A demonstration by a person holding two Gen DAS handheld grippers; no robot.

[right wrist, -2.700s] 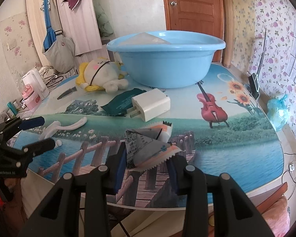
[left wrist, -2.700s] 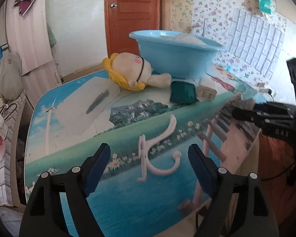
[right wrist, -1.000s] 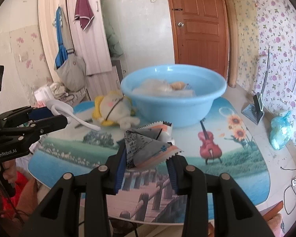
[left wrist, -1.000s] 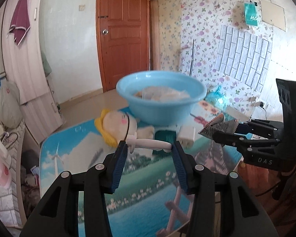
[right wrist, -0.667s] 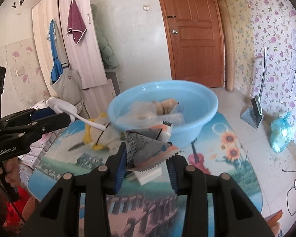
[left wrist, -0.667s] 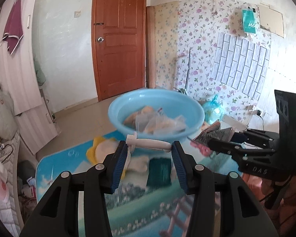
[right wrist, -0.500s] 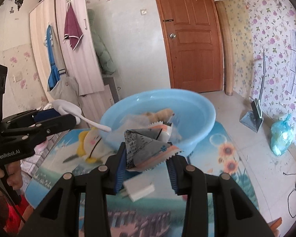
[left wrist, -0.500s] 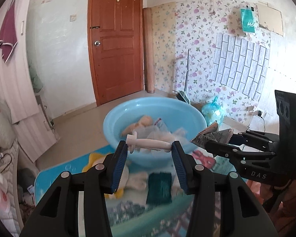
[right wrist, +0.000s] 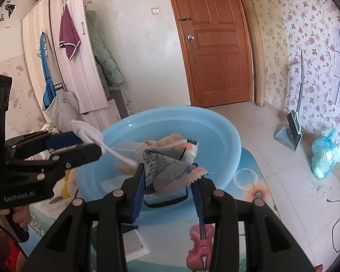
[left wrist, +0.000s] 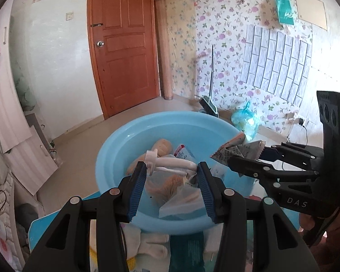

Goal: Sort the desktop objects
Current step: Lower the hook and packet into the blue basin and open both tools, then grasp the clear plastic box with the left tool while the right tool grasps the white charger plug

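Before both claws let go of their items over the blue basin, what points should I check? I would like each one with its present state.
1. Left claw shut on the white hook: ok.
2. Right claw shut on the crumpled wrapper: ok.
3. Hook above the blue basin: ok.
4. Wrapper above the basin: ok.
5. The two claws apart, not touching: ok.
6. Room left among the items already in the basin: cannot tell.

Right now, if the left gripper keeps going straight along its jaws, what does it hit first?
Probably the clear plastic bag lying inside the light blue plastic basin. The left gripper, shut on the white plastic hook, points down into it; depth is uncertain.
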